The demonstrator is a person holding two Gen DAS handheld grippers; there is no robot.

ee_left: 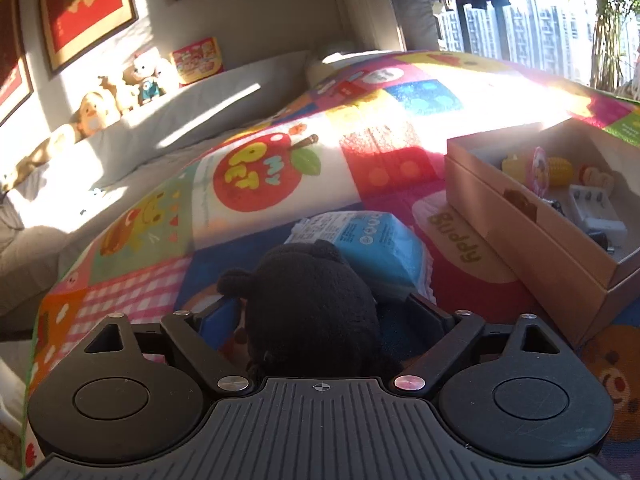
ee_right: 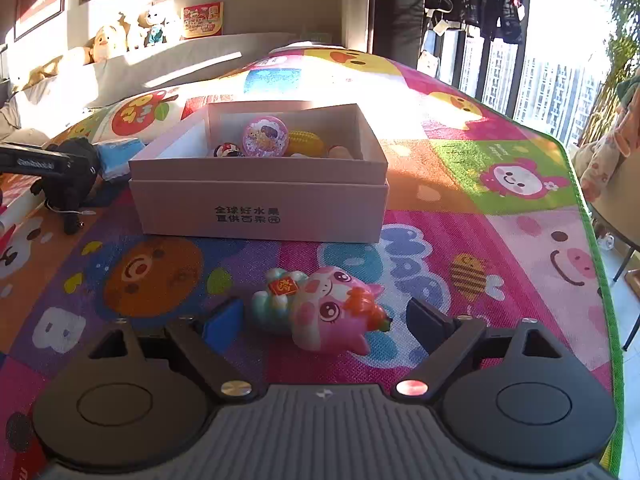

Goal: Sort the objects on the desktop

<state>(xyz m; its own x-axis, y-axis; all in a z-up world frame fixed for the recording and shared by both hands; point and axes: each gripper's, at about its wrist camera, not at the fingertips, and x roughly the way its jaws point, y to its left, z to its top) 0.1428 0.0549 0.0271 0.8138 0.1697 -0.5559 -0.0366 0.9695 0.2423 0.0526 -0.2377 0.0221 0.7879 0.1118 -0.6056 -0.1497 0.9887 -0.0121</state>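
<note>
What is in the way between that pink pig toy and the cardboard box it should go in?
Nothing visible. The pink pig toy lies on the mat between the open right tongs, untouched. Only bare play mat separates it from the cardboard box, whose top is open.

Black tongs (ee_right: 322,318) with round housings, silver screws, ribbed grey base (one blue pad).

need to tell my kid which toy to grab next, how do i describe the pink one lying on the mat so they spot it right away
Find the pale cardboard box on the colourful play mat. On the mat in front of its printed side, between the open fingers of the right gripper, lies the pink toy. It is a glossy pink big-eyed animal figure with a small red tag, unlike the black plush toy left of the box.
</note>
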